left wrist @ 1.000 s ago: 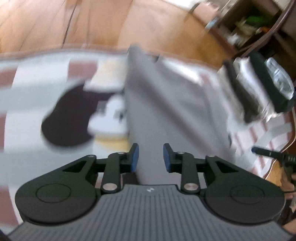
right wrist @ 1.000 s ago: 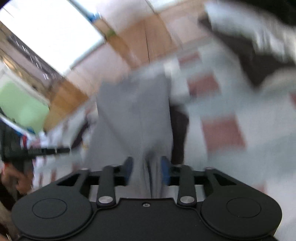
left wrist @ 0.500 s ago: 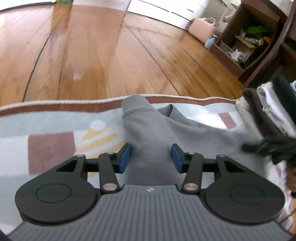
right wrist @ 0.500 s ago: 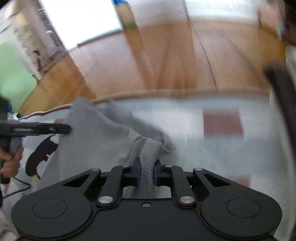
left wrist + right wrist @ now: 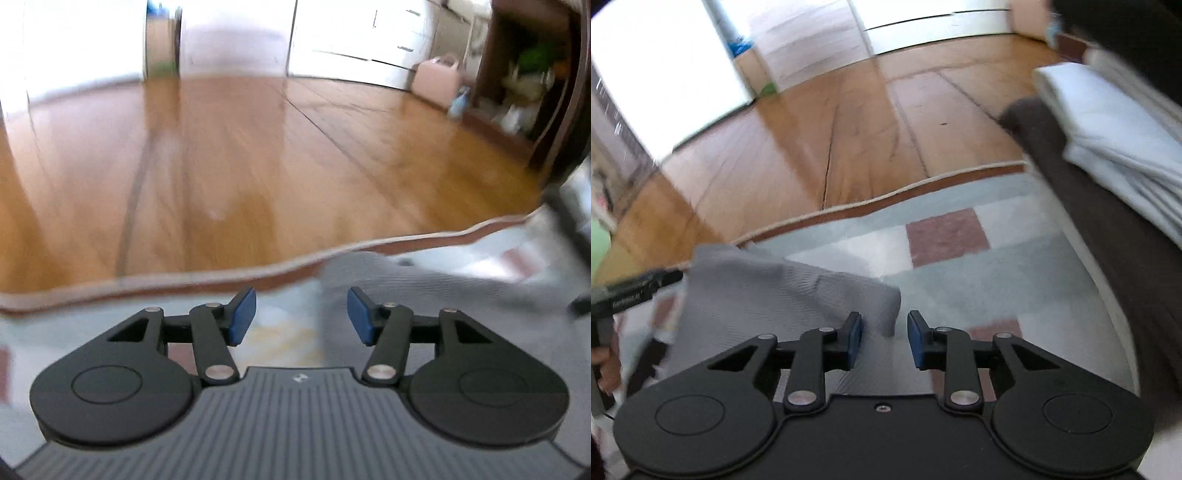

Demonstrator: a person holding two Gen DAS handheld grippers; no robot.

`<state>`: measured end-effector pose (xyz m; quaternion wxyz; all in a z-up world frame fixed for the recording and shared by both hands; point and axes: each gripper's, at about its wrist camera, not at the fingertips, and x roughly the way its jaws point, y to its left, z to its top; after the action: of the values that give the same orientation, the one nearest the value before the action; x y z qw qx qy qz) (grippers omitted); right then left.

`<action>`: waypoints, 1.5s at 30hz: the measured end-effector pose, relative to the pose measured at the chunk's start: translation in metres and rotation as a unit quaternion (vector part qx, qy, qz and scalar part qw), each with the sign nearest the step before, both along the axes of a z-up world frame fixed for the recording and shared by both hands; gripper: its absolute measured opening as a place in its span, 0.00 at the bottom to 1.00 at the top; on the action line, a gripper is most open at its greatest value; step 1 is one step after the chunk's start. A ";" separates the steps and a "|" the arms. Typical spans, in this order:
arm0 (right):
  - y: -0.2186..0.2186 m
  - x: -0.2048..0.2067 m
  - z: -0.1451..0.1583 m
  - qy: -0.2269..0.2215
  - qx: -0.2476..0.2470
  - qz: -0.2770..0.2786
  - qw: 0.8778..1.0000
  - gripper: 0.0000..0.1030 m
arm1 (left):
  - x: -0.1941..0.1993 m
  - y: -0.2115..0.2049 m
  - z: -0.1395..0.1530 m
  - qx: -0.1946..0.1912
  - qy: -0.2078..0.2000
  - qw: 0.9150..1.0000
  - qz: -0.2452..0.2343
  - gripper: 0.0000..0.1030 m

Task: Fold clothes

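1. Left gripper [image 5: 301, 317] hovers unclenched, jaws apart, holding nothing.
2. Gray knit garment [image 5: 768, 291] lies on the patterned rug [image 5: 960, 199]; soft, limp, best pinched at a corner.
3. Right gripper [image 5: 884, 338] is released above its folded edge.

Grey knit garment [image 5: 764, 295], ribbed in texture, spread on the checked rug [image 5: 945, 236] close to that rug's brown-trimmed far edge. Folded over itself, with one thick folded corner standing up slightly above the rug's pale squares. Far corner reaching almost to the rug's border. Seen from the left wrist as a blurred grey sheet [image 5: 424, 295] running along the rug toward its right side, lying flat, a small dark spot near its upper edge.
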<state>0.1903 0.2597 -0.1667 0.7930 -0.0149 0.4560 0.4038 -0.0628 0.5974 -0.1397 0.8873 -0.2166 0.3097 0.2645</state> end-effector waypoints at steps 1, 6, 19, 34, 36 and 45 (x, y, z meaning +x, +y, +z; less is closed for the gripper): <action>-0.009 -0.004 0.006 0.016 0.016 -0.004 1.000 0.43 | -0.006 -0.002 0.003 -0.039 -0.002 0.999 -0.001 0.54; -0.060 -0.044 0.022 0.100 0.040 0.014 0.994 0.49 | -0.026 -0.037 -0.004 -0.128 0.067 0.989 -0.033 0.55; -0.101 -0.133 -0.033 0.205 -0.035 0.036 0.977 0.60 | -0.056 -0.081 0.015 -0.137 0.051 0.983 -0.114 0.55; -0.069 -0.127 -0.017 0.215 0.080 0.046 0.972 0.18 | -0.032 -0.130 0.024 -0.040 0.013 0.974 -0.222 0.66; -0.056 -0.115 0.002 0.211 0.112 0.049 0.970 0.18 | -0.035 -0.137 0.034 -0.033 -0.012 0.971 -0.236 0.66; 0.010 -0.073 0.035 0.198 0.117 0.056 0.972 0.18 | -0.032 -0.161 0.041 -0.046 -0.023 0.960 -0.276 0.78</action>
<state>0.1176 0.2692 -0.1312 0.6594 0.1324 0.5516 0.4934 -0.0947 0.4364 -0.0990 0.9219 -0.1687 0.3486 -0.0106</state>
